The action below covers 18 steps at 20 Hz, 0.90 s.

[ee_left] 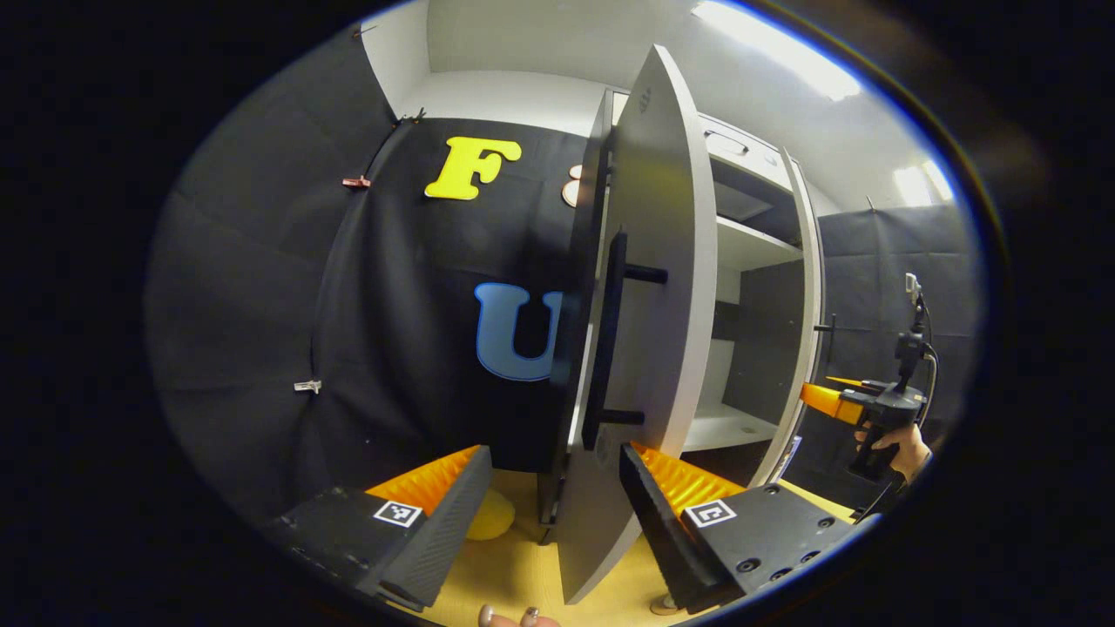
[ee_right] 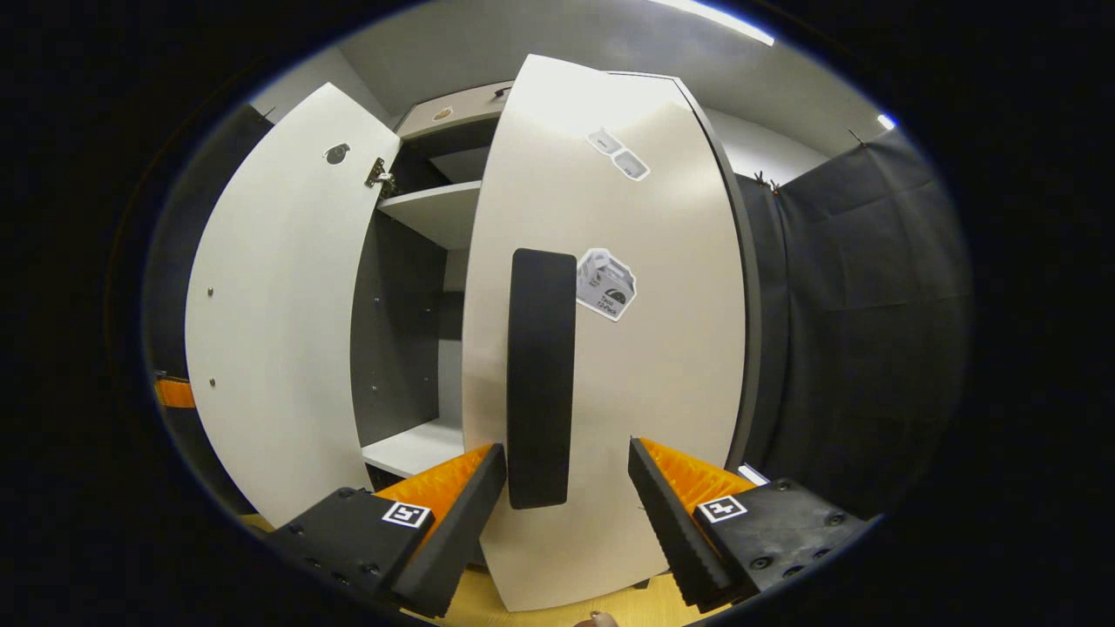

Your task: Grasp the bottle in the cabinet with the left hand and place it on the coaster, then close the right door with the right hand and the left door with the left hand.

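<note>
While both claws gape empty, left gripper point(ee_left: 555, 514) near left door point(ee_left: 649, 287), right gripper point(ee_right: 566, 514) before right door's handle point(ee_right: 540, 379).

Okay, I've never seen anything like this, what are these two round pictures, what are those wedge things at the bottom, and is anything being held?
Each picture comes from a camera riding on a handheld claw; a person carries one in each hand. The wedges at the bottom are that claw's own two fingers.

In the left gripper view, the left claw is open, facing the edge of the cabinet's left door and its black handle. Farther off, a hand holds the right claw.

In the right gripper view, the right claw is open before the right door and its handle.

Both doors stand open. A yellow object lies on the wooden surface. Neither claw holds anything.
</note>
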### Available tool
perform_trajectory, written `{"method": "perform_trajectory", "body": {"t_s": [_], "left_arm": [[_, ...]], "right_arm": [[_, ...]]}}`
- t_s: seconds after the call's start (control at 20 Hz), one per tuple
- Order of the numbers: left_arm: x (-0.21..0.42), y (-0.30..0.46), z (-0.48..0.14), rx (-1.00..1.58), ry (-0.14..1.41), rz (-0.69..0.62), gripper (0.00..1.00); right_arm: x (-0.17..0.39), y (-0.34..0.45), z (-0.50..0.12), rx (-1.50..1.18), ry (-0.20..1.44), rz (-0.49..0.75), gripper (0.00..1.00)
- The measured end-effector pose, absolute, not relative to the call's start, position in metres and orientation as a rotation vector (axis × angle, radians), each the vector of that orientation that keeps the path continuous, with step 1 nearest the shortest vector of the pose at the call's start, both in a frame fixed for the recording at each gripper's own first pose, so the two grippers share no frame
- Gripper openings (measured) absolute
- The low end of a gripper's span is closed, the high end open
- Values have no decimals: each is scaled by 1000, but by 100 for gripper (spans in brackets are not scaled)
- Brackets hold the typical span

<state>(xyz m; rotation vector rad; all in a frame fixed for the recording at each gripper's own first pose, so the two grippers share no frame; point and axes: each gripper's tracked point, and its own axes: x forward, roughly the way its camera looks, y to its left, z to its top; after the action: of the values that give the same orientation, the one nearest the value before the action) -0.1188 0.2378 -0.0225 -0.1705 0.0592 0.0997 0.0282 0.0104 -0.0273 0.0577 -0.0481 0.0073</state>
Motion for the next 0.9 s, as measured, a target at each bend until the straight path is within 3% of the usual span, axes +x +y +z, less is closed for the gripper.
{"method": "perform_trajectory", "body": {"t_s": [0.25,0.5,0.9], "left_arm": [[-112,223,-19,-168,73,17,93],[-93,180,-21,-178,69,-88,92],[-38,118,-14,-226,26,-194,93]], "right_arm": [[14,9,-20,40,-49,11,96],[-35,-3,-16,108,-35,24,98],[-59,-41,-11,-19,-40,-52,97]]}}
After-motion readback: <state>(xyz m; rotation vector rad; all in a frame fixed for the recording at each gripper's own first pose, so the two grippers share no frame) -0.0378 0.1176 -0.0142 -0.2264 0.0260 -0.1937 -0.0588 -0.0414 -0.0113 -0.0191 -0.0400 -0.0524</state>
